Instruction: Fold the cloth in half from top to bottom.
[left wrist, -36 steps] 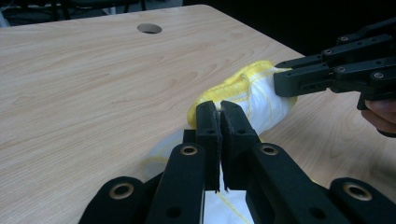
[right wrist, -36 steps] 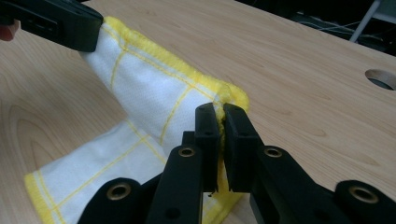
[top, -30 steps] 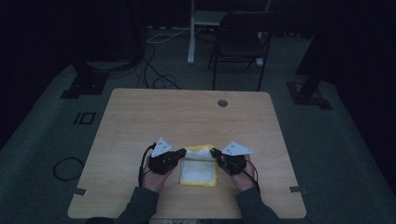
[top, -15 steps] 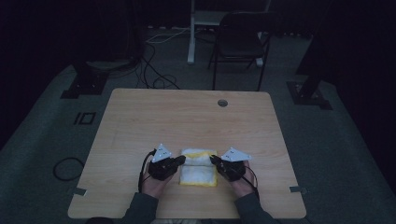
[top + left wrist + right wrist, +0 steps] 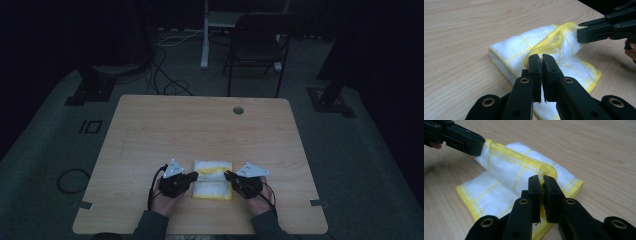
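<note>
left tongs (image 5: 541,60) clamped on cloth (image 5: 213,179) hem | right tongs (image 5: 542,181) clamped on opposite hem | cloth near front of table (image 5: 200,125), yellow edge lifted mid-fold | fold partly done, laying flat and release remain

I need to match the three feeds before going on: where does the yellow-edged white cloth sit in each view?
High view: the cloth lies near the table's front edge, between the left gripper and right gripper.
Left gripper view: cloth at centre, beyond the jaws.
Right gripper view: cloth at centre.
Shared landmark: its raised yellow hem, pinched at both ends.
</note>
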